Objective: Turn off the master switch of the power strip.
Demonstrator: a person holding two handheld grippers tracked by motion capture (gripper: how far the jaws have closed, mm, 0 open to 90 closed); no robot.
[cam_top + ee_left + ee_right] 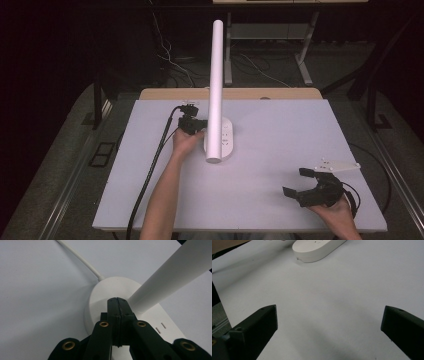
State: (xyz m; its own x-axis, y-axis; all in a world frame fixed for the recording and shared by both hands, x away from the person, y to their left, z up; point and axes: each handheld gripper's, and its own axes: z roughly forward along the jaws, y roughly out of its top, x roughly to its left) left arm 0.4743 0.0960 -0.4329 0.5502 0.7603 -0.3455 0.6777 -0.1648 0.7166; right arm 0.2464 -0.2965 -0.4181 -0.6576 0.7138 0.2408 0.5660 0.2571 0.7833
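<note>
Left claw [117,301], pressed together, meets the smooth white oval lamp base [100,297].

A white lamp stands on the middle of the desk [280,150], its flat oval base [226,140] bearing small markings on top, a long round tube [216,90] rising from the base and leaning toward the viewer, and a white cord [80,258] leaving the base's rim.

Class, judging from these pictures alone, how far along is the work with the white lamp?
Done: the lamp stands on the table, arm raised. In hand: the left gripper, jaws shut, rests at the lamp base. Left: unclear; the right gripper waits open, away from the lamp.
</note>
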